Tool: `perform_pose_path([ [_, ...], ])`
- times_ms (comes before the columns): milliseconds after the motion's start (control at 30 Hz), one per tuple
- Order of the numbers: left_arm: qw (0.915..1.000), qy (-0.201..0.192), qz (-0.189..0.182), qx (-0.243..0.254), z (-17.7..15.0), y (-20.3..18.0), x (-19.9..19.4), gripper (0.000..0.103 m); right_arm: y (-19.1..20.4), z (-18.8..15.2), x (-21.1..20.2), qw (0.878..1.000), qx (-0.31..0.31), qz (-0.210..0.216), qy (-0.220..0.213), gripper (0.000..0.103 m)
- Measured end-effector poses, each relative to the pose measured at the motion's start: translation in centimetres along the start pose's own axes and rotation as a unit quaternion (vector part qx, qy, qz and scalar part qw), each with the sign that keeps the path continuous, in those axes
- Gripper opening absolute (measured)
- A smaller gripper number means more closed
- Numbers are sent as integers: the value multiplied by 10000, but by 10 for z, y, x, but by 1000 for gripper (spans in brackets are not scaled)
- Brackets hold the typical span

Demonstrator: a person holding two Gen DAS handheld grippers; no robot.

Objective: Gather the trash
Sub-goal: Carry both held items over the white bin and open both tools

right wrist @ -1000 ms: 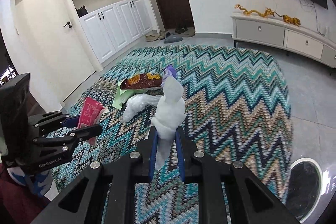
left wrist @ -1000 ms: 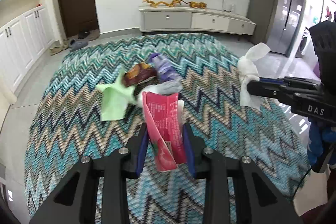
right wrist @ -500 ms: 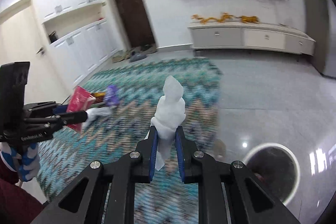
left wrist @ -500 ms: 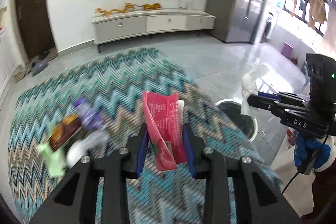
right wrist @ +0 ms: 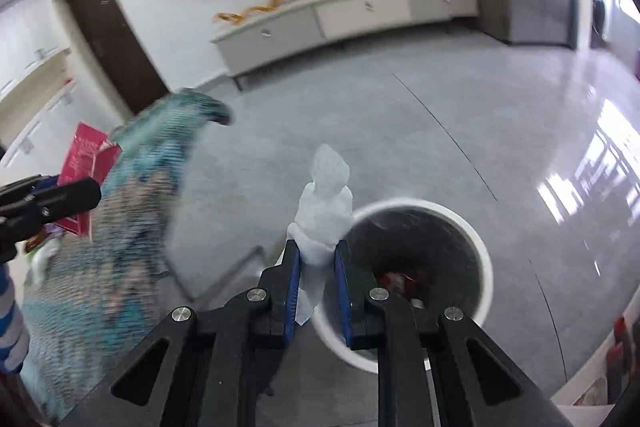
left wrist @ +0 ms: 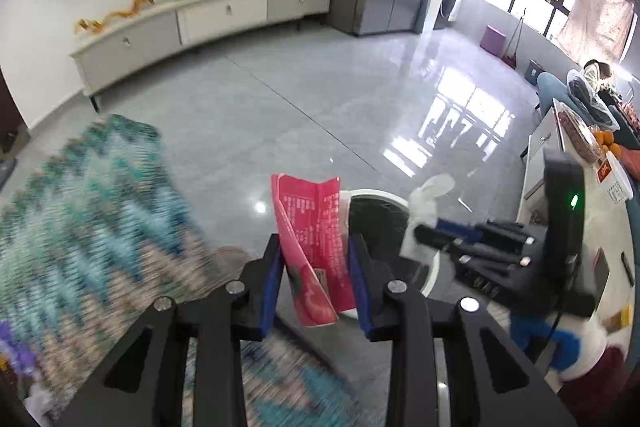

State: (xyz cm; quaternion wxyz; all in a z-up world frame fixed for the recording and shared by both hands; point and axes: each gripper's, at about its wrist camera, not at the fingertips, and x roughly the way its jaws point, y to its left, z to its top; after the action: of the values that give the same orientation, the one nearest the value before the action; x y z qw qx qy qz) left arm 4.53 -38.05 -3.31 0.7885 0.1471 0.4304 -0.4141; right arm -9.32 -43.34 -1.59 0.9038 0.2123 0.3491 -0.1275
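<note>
Trash rides in both my tongs: the left gripper [left wrist: 316, 283] pinches the red wrapper [left wrist: 312, 243], the right gripper [right wrist: 316, 287] the white tissue [right wrist: 324, 211]. I've swung from the rug [left wrist: 100, 211] to the bin [right wrist: 480, 251], so dropping comes next.

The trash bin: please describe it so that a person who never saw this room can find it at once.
Start from the long white TV cabinet on the far wall and come forward over the shiny grey floor. Beside the edge of the zigzag rug stands the trash bin. It is the only round thing there, with a white rim and a dark inside.
</note>
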Motion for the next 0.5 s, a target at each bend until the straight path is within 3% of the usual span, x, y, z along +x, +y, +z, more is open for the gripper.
perform_pose_path([
  [200, 9982, 318, -439, -272, 17, -19, 52, 35, -48, -2, 37, 9976, 373, -469, 332, 22],
  [300, 9965, 365, -668, -333, 23, -27, 65, 57, -65, -6, 47, 9952, 496, -727, 417, 40],
  [333, 9961, 361, -706, -374, 25, -28, 68, 61, -70, -7, 49, 9942, 551, -815, 424, 40],
  [500, 9962, 339, -720, -341, 27, -28, 63, 61, -84, -12, 43, 9920, 791, -902, 389, 40],
])
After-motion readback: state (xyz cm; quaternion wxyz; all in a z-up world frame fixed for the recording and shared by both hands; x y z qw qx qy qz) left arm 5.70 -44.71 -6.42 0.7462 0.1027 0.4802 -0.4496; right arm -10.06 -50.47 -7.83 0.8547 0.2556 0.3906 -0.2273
